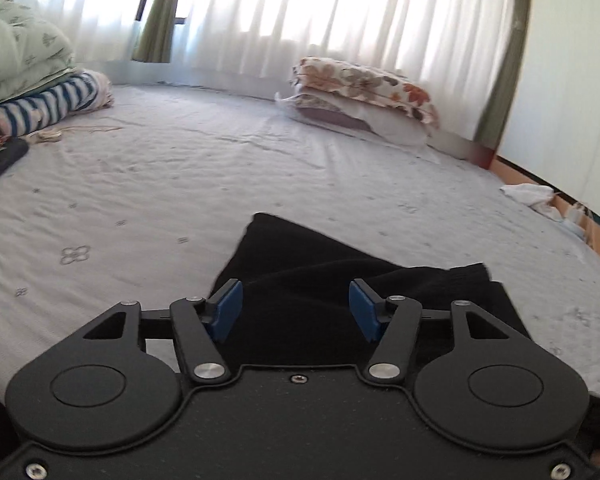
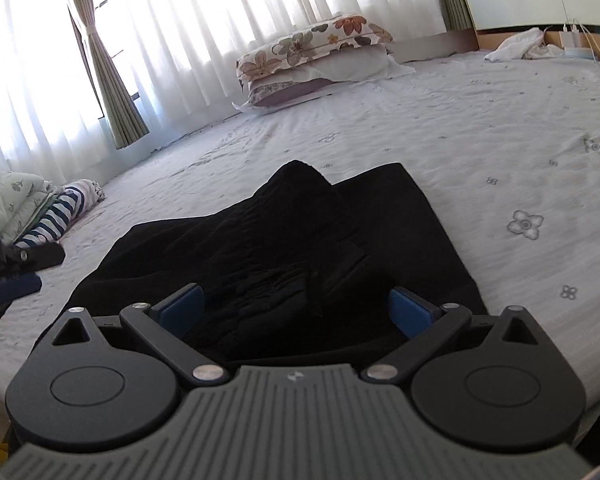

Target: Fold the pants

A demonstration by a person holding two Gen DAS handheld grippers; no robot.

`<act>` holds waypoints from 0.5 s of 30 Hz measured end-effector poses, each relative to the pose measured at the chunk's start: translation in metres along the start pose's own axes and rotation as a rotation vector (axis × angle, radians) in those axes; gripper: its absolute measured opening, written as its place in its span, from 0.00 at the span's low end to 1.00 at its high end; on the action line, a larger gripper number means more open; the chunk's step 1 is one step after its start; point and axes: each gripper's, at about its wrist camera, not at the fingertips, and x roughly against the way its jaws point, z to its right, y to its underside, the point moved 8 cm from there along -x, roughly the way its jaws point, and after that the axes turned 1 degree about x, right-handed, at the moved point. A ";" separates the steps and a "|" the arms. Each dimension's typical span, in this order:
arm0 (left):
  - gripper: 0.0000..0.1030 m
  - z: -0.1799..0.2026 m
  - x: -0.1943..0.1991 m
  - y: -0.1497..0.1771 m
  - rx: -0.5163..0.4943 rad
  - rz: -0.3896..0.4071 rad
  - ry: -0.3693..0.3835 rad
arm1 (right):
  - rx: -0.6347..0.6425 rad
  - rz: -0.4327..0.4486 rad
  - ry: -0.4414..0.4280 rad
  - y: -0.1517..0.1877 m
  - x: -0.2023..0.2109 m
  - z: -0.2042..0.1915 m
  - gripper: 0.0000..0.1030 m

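The right gripper (image 2: 296,308) hangs low over the black pants (image 2: 284,240), its 2 blue-padded fingers (image 2: 180,307) spread wide with nothing between them. The pants lie rumpled on the pale bedsheet (image 2: 500,140) — 2 stacked pillows (image 2: 312,60) sit far off by the curtains (image 2: 220,20).

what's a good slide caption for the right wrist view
Open right gripper poised over rumpled black pants on a bed.

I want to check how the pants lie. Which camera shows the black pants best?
The right wrist view: the black pants spread rumpled across the bed, nearly whole. The left wrist view shows only one part, much of it hidden behind the open left gripper.
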 end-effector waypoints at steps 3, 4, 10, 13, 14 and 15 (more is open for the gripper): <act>0.54 -0.025 -0.012 0.007 0.017 -0.006 -0.055 | -0.021 -0.008 -0.009 -0.002 -0.009 -0.002 0.84; 0.53 -0.032 -0.017 0.010 0.012 -0.008 -0.081 | -0.029 -0.010 -0.009 -0.001 -0.011 -0.002 0.81; 0.45 -0.048 -0.050 0.036 0.026 -0.072 -0.153 | -0.023 0.002 -0.004 0.003 -0.009 -0.003 0.75; 0.45 -0.043 -0.050 0.039 0.004 -0.066 -0.152 | -0.007 0.002 0.000 0.001 -0.017 -0.006 0.71; 0.42 -0.040 -0.049 0.038 0.000 -0.065 -0.147 | 0.003 0.001 0.002 0.000 -0.021 -0.008 0.65; 0.41 -0.037 -0.047 0.036 -0.001 -0.062 -0.139 | 0.021 0.000 0.011 0.001 -0.025 -0.010 0.43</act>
